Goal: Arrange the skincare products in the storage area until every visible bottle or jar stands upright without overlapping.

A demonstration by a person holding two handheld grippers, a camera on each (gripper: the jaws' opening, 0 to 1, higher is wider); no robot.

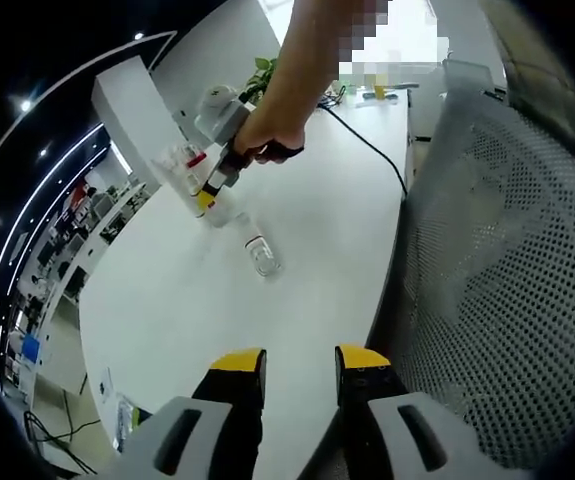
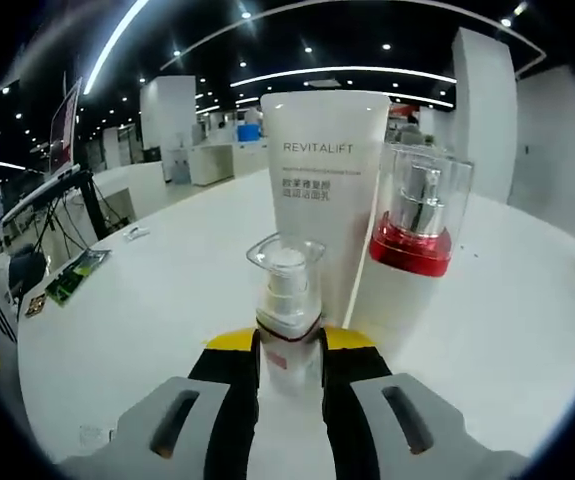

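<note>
My right gripper (image 2: pixel 289 345) grips the clear-capped pump bottle (image 2: pixel 288 300); next I stand it beside the white tube (image 2: pixel 324 190). Left gripper (image 1: pixel 300 365) hangs released.

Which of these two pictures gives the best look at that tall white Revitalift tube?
The right gripper view: the white Revitalift tube stands upright close ahead, its label readable, behind the small pump bottle between the right gripper jaws. In the left gripper view, products by that gripper are too small to identify.

A long white table (image 1: pixel 307 260) curves through an open office under ceiling light strips (image 2: pixel 347 71), beside a grey mesh chair (image 1: pixel 512 270).
</note>
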